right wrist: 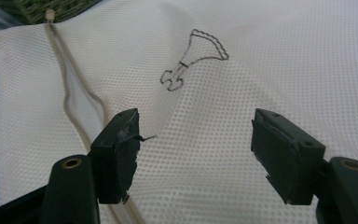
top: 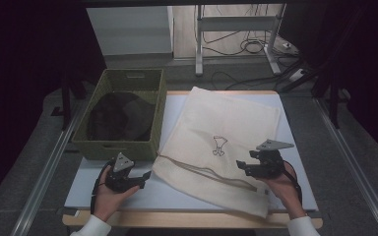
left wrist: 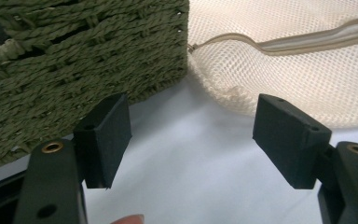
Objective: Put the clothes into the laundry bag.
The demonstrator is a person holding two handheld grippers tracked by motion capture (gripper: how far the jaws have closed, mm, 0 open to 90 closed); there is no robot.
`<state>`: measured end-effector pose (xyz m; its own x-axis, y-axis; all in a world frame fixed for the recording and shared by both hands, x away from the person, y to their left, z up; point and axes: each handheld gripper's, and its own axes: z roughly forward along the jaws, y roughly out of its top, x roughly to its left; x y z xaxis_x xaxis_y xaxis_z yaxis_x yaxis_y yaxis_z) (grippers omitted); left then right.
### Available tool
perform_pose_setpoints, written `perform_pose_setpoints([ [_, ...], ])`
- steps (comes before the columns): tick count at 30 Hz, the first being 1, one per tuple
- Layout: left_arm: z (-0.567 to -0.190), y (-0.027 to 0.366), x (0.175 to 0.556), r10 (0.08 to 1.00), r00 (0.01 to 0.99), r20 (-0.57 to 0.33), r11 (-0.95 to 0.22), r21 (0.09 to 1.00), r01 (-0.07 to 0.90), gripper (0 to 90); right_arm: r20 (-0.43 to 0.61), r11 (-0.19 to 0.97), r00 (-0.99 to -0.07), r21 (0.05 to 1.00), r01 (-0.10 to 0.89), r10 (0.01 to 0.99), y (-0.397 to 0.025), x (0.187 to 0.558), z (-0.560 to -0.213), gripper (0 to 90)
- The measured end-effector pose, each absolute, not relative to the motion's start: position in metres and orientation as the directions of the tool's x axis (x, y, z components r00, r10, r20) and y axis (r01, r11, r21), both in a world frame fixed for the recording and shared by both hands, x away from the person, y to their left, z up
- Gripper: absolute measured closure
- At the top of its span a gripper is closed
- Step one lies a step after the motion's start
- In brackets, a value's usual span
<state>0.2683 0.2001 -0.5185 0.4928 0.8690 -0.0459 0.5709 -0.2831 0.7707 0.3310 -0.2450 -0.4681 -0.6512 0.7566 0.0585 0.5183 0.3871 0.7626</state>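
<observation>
Left gripper [top: 140, 178]: held low over the table by the left hand [top: 109, 194], its jaws spread wide with nothing between them; it sits just short of the bag's near left corner, placed, I judge, to take that corner or the zip end.

Left gripper's outlook: in the left gripper view the pads [left wrist: 106, 137] frame bare white table [left wrist: 186, 158], with the woven wall ahead on one side and the mesh on the other.

Right gripper [top: 242, 166]: also released, jaws wide apart, hovering over the near right part of the bag in the right hand [top: 285, 184]; likely poised to pin or lift the cloth.

Mesh laundry bag [top: 221, 132]: cream, lying flat and slightly skewed across the table, just beside the basket; a small line drawing [right wrist: 193, 58] marks its upper face.

Zip [right wrist: 77, 100]: runs along the bag's near edge, its puller end [left wrist: 192, 46] close to the basket corner; it looks partly gaping, so the mouth faces the person for easy loading.

Green woven basket [top: 123, 147]: stands at the table's left with dark clothing [top: 120, 115] heaped inside, within reach for moving into the bag.
</observation>
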Motion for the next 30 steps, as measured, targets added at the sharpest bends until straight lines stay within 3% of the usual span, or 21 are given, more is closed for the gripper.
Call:
perform_pose_setpoints([
  [14, -0.519, 0.19, 0.274, 0.85, 0.523, -0.066, -0.29, 0.771, 0.567, 28.0, 0.064, 0.469, -0.716, 0.715, 0.519, 0.695, -0.198, 0.344, -0.459, 35.9],
  [30, -0.522, 0.187, 0.275, 0.849, 0.526, -0.05, -0.308, 0.761, 0.57, 28.3, 0.066, 0.59, -0.783, 0.618, 0.519, 0.619, -0.145, 0.366, -0.481, 46.5],
])
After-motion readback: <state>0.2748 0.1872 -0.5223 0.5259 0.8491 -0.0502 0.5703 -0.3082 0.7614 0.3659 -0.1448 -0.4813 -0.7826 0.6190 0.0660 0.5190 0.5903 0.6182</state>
